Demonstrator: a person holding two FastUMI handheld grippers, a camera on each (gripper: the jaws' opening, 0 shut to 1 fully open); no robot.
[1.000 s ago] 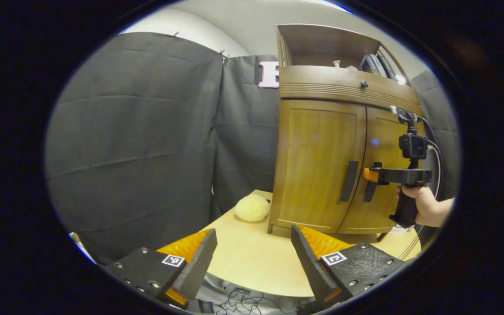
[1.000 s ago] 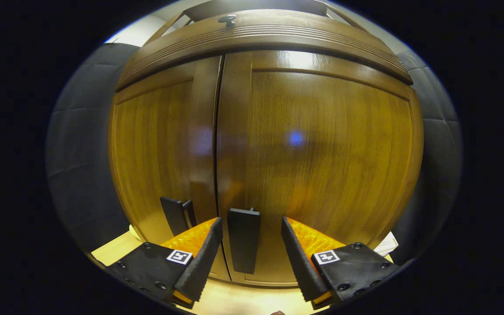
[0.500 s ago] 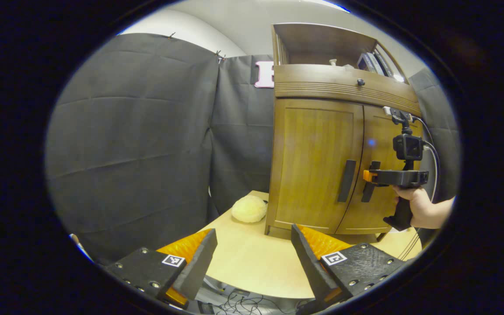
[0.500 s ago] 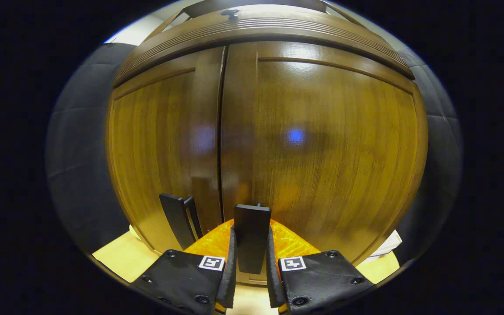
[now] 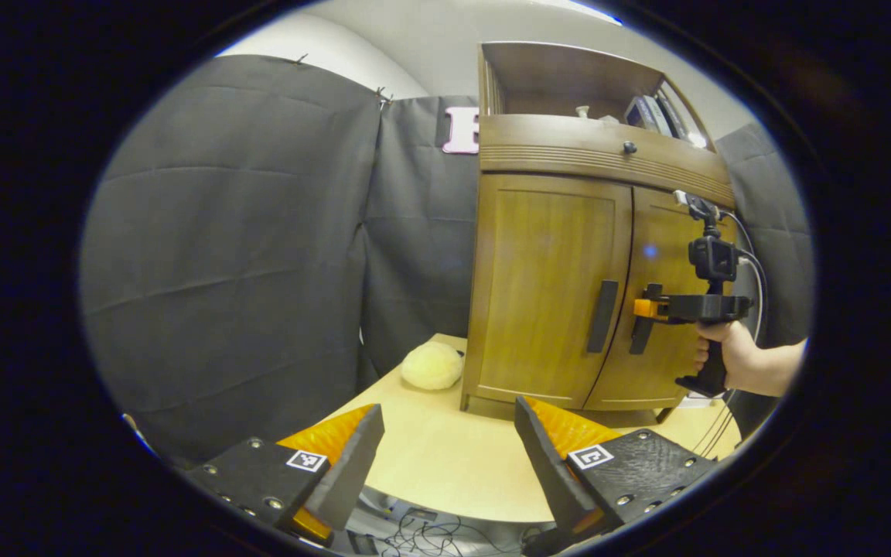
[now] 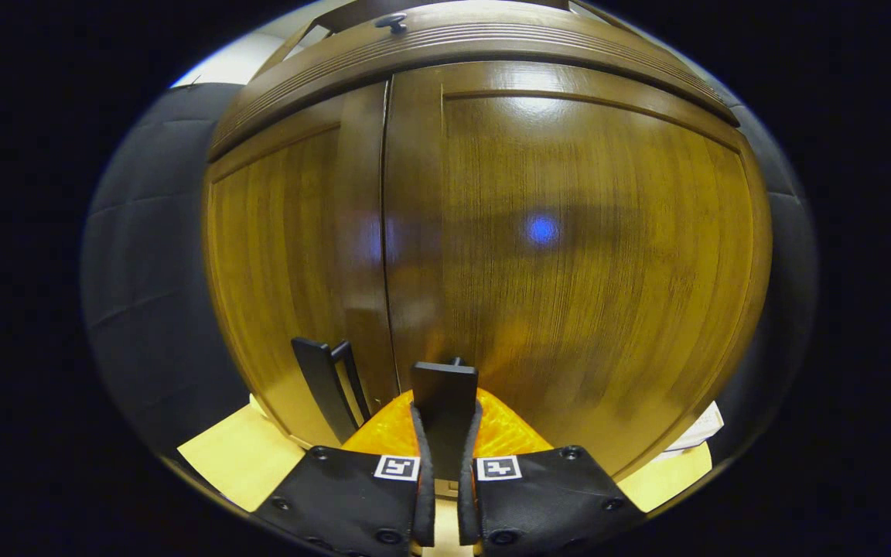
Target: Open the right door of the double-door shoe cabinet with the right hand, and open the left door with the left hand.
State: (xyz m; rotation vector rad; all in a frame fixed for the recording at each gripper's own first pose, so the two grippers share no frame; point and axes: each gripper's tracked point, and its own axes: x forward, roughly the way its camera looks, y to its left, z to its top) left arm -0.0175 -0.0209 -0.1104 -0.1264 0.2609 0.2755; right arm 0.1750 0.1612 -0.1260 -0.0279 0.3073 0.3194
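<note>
A brown wooden shoe cabinet (image 5: pixel 554 232) stands on a pale table (image 5: pixel 445 456), both doors flush with its front. In the right gripper view the right door (image 6: pixel 569 255) is close ahead, and my right gripper (image 6: pixel 445 452) is shut on its dark vertical handle (image 6: pixel 444 394). The left door (image 6: pixel 283 255) has its own dark handle (image 6: pixel 322 383) just to the left. In the left gripper view my left gripper (image 5: pixel 449 456) is open over the table's near edge, well short of the left door's handle (image 5: pixel 602 316). A hand (image 5: pixel 732 356) holds the right gripper (image 5: pixel 646 308) at the right door.
A pale fluffy ball (image 5: pixel 431 365) lies on the table left of the cabinet. Above the doors is a drawer with a small knob (image 5: pixel 629 147), and an open shelf (image 5: pixel 569 85) holding items. Cables (image 5: pixel 430 534) hang below the table edge.
My right gripper has closed from open onto the right door's handle. The left gripper view has shifted slightly, with the cabinet a little farther off; its fingers stay open.
</note>
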